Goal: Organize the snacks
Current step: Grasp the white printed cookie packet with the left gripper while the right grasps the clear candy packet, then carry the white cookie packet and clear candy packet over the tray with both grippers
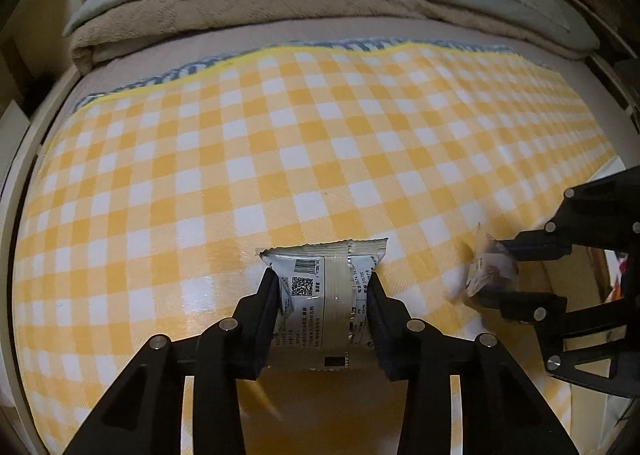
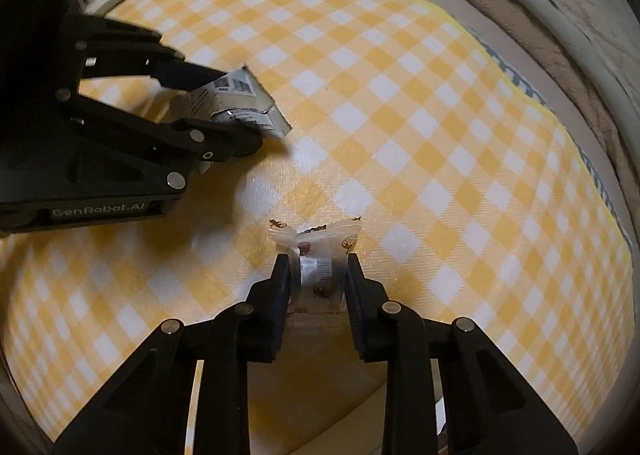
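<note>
My left gripper is shut on a silver-white snack packet with a barcode and QR code, held above the yellow checked cloth. My right gripper is shut on a small clear wrapped snack with brown prints. In the left wrist view the right gripper stands at the right with that small snack. In the right wrist view the left gripper stands at the upper left with its silver packet.
The yellow-and-white checked cloth covers a bed-like surface. Folded beige and grey blankets lie along its far edge. A cardboard-coloured edge shows at the right behind the right gripper. A pale frame edge borders the cloth.
</note>
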`<state>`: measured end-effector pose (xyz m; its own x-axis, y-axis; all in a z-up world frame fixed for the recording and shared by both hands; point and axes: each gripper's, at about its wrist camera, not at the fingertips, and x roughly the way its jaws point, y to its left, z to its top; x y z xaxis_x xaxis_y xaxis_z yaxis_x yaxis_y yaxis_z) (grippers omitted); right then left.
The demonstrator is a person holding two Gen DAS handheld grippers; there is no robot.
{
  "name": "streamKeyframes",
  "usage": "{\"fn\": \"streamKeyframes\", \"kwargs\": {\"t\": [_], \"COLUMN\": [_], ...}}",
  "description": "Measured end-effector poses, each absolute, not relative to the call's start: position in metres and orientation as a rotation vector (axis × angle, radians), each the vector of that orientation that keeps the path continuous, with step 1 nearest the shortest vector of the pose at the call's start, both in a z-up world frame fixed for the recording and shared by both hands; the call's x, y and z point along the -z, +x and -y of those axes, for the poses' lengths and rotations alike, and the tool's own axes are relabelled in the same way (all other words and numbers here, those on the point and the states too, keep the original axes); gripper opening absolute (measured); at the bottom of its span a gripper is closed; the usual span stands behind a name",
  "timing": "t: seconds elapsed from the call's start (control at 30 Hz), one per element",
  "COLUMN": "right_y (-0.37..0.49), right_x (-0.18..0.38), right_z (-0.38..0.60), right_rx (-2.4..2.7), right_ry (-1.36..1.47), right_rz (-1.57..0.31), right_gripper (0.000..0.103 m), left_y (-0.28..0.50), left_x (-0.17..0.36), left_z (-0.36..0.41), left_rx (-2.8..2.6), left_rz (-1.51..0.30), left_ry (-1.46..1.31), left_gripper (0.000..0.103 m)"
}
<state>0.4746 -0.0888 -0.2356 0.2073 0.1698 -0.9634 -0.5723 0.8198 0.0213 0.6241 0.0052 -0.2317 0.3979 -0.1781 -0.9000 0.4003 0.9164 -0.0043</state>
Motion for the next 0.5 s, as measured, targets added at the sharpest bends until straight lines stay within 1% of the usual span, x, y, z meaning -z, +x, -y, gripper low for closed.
{"fn": "streamKeyframes", "kwargs": {"t": [0.33, 0.5], "right_y": [0.460, 0.452], "right_x": [0.182, 0.158], "right_z": [0.099, 0.103], "right_rx": [-0.428, -0.365], "right_ry": [-0.202, -0.141], "right_rz": [-1.153, -1.089], "right_gripper": [0.026, 0.026], "left_y": [0.590, 0.562], "left_x": [0.180, 0.152], "left_z": [-0.029, -0.038], "left_rx": [0.351, 0.352], "left_rz": [-0.961, -0.892], "left_ry": [0.117, 0.092], "left_gripper": [0.040, 0.040]}}
